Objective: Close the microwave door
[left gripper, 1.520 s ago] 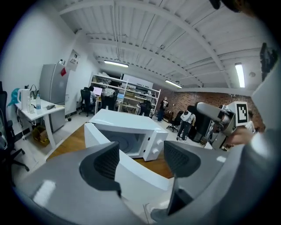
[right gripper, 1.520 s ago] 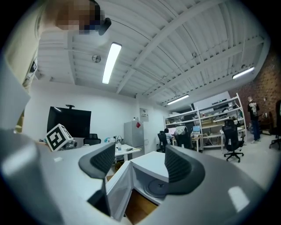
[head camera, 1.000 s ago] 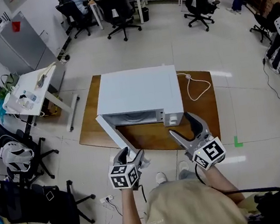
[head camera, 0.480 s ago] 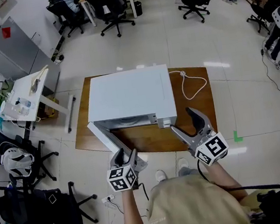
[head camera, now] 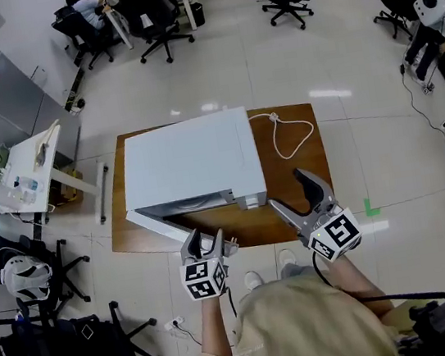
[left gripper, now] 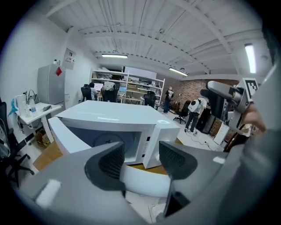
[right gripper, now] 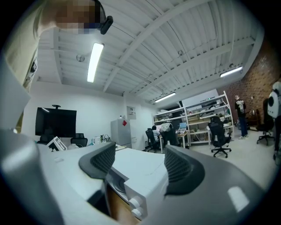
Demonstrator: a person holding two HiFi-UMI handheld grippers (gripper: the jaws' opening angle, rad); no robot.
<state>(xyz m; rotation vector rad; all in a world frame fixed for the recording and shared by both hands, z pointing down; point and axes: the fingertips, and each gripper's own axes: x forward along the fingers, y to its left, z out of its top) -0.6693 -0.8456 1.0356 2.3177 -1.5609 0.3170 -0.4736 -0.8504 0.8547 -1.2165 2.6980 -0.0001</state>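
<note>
The white microwave (head camera: 187, 162) stands on a low wooden board (head camera: 297, 178) on the floor. Its door (head camera: 160, 228) hangs partly open, angled toward me on the left. My left gripper (head camera: 214, 245) is at the door's free end. In the left gripper view the door's white edge (left gripper: 145, 178) lies between the pads, and the left gripper (left gripper: 140, 160) is shut on it. My right gripper (head camera: 295, 195) stays open and empty just right of the control panel. In the right gripper view the microwave (right gripper: 145, 167) and its knobs (right gripper: 134, 203) show between the spread jaws of the right gripper (right gripper: 138, 165).
A white power cable (head camera: 286, 134) loops on the board behind the microwave. Black office chairs (head camera: 37, 325) and a white side table (head camera: 27, 173) crowd the left. My shoes (head camera: 254, 278) are at the board's near edge. A green tape mark (head camera: 370, 207) is on the floor at right.
The left jaws have closed on the door's edge, and the left gripper has moved right with it. The door now stands at a shallower angle to the microwave front. The right gripper stayed open.
</note>
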